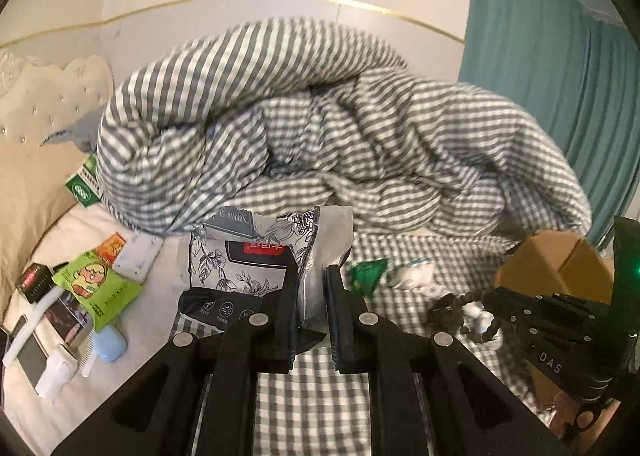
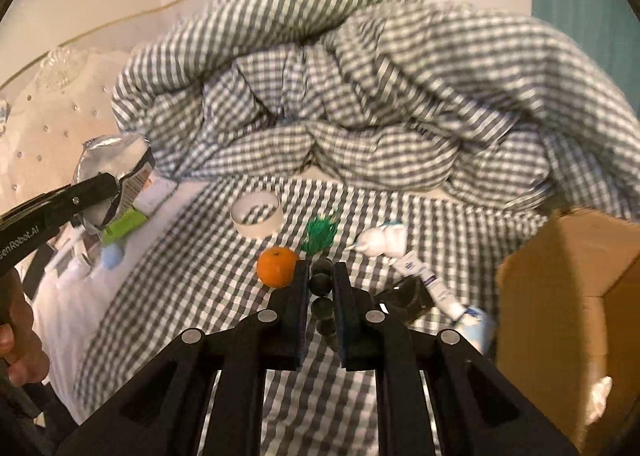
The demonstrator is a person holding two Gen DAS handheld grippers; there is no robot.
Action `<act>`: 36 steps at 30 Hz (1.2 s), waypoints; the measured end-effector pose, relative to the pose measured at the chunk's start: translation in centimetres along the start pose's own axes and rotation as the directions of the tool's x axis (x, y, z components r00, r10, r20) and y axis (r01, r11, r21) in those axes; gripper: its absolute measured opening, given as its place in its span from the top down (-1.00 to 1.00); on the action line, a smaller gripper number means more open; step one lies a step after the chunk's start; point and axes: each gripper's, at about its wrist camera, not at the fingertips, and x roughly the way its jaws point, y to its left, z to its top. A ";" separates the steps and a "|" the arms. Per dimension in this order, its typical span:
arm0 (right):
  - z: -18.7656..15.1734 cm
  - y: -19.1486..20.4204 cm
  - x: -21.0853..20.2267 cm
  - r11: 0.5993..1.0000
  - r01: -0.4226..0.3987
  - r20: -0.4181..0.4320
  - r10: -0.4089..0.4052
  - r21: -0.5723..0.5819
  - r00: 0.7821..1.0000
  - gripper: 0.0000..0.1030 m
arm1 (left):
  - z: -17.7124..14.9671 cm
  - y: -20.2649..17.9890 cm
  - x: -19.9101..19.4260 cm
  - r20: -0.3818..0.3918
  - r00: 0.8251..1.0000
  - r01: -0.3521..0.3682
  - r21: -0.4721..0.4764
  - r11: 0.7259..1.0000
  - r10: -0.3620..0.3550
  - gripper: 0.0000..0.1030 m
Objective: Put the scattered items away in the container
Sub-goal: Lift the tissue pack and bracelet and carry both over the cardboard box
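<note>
The cardboard box point(image 2: 568, 296) sits on the bed point(image 2: 192, 296), off to the right of both grippers, with its open side showing. That is the way both things have to go.

The right gripper point(image 2: 321, 276) is much nearer to the box. Its jaws are pressed onto a string of dark beads point(image 2: 322, 284). The beads hang in a line running along the jaws, toward the camera.

The left gripper point(image 1: 312, 280) is farther from the box. Its jaws pinch one flowery foil bag point(image 1: 256, 256), held up off the bed with its long side standing up.

Still lying on the bed near the right gripper I count one orange point(image 2: 277, 267), one roll of tape point(image 2: 256, 218), one green wrapper point(image 2: 319, 234), one white tube point(image 2: 424, 282) and one small dark box point(image 2: 404, 298). Far to the left there is one green snack pack point(image 1: 96, 288) in a small pile of other things that I cannot count well.

I think the right gripper should swing right and drop its beads first.
</note>
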 end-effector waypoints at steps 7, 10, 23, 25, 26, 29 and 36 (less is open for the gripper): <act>0.3 -1.6 -7.0 1.000 0.026 0.089 -0.027 0.013 0.996 0.79 | 1.1 -4.2 -4.9 0.051 0.998 0.041 0.043 0.998 -0.044 0.76; 0.3 -2.6 -9.8 0.999 0.039 0.124 -0.042 0.028 0.991 0.79 | 1.3 -6.0 -6.5 0.063 0.996 0.062 0.063 0.996 -0.066 0.76; -1.0 -8.7 -18.1 0.985 0.141 0.198 -0.159 0.102 0.967 0.79 | 1.4 -14.3 -10.1 0.086 0.982 0.153 0.148 0.977 -0.167 0.76; -1.4 -10.1 -19.2 0.979 0.165 0.201 -0.186 0.117 0.962 0.79 | 1.4 -15.7 -10.2 0.085 0.979 0.168 0.156 0.973 -0.183 0.76; -1.6 -10.8 -19.8 0.976 0.176 0.202 -0.199 0.126 0.959 0.79 | 1.5 -16.3 -10.2 0.084 0.978 0.175 0.159 0.972 -0.190 0.76; -2.2 -13.4 -21.4 0.964 0.213 0.204 -0.244 0.159 0.948 0.79 | 1.6 -18.4 -10.2 0.082 0.974 0.197 0.178 0.964 -0.213 0.76; -3.5 -17.9 -23.9 0.939 0.267 0.198 -0.311 0.219 0.930 0.79 | 2.0 -23.1 -10.0 0.077 0.962 0.242 0.215 0.946 -0.263 0.76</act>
